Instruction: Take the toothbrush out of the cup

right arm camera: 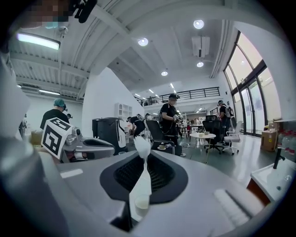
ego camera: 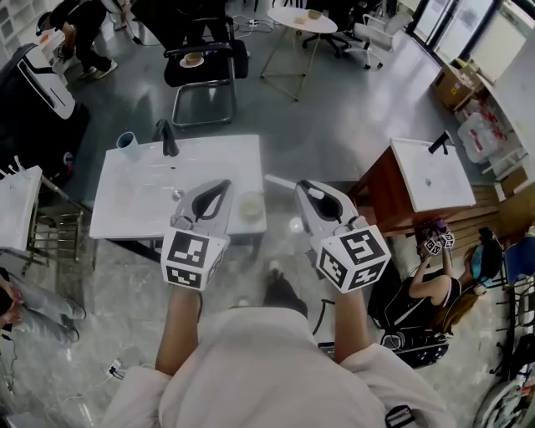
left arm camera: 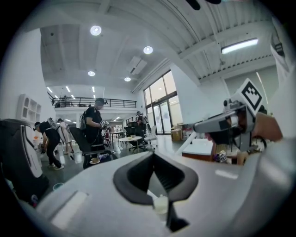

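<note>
My right gripper (ego camera: pixel 308 188) is shut on a white toothbrush (ego camera: pixel 280 180), which sticks out to the left beyond its tips, in the air past the table's right edge. In the right gripper view the toothbrush (right arm camera: pixel 142 166) stands pinched between the jaws of my right gripper (right arm camera: pixel 142 185), bristles up. A pale round cup (ego camera: pixel 251 205) sits on the white sink table (ego camera: pixel 142 213) near its right front corner, just right of my left gripper (ego camera: pixel 219 188). The left gripper (left arm camera: pixel 159 180) looks shut with nothing in it. From the left gripper view, the right gripper (left arm camera: pixel 226 122) shows at the right.
A bluish cup (ego camera: pixel 127 144) and a dark faucet (ego camera: pixel 165 135) stand at the table's far left. A second sink stand (ego camera: pixel 430 175) with wooden sides is at the right, with a person (ego camera: pixel 430 288) seated by it. A black chair (ego camera: pixel 201 75) and a round table (ego camera: pixel 301 21) lie beyond.
</note>
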Demonstrator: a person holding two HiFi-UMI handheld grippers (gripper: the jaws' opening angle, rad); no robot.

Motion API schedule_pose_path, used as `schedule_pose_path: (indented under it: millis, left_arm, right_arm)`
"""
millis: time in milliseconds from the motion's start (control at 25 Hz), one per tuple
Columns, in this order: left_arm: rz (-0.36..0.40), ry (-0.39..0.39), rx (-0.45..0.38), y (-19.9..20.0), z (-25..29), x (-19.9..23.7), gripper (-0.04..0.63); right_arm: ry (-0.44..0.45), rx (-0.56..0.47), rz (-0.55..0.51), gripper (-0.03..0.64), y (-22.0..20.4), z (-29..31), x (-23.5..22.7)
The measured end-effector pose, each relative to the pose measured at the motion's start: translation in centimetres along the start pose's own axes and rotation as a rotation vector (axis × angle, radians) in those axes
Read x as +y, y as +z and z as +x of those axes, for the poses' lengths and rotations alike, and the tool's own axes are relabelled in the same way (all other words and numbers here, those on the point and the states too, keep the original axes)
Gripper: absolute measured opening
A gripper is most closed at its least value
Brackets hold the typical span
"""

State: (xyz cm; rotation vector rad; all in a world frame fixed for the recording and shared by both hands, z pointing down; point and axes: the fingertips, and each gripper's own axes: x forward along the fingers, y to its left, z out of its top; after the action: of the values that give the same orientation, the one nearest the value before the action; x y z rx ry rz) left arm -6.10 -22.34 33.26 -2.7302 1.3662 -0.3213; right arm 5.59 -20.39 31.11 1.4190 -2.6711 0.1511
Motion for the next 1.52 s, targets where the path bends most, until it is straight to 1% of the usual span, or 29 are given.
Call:
schedule_pose_path:
  millis: [240, 560, 760, 1520]
  left_arm:
    - [0.044, -0.015, -0.031, 1.8, -0.9, -1.1, 0.000]
    - [0.065, -0.002, -0.057, 3.0, -1.9, -1.1, 0.000]
    - [0.102, 0.006, -0.063, 4.0, -2.4, -1.6, 0.000]
    - [0.067, 0.005, -0.040, 2.7, -2.3, -1.7, 0.000]
  right_arm:
    - [0.005, -0.030, -0.017, 0.026, 1.4, -1.2, 0.9]
    - [0.013, -0.048, -0.032, 0.026, 2.2, -1.9, 1.5]
    - [0.015, -0.053, -0.043, 0.026, 2.4, -2.2, 1.8]
    - [0.039, -0.011, -0.056, 0.025, 1.3, -1.4, 2.4]
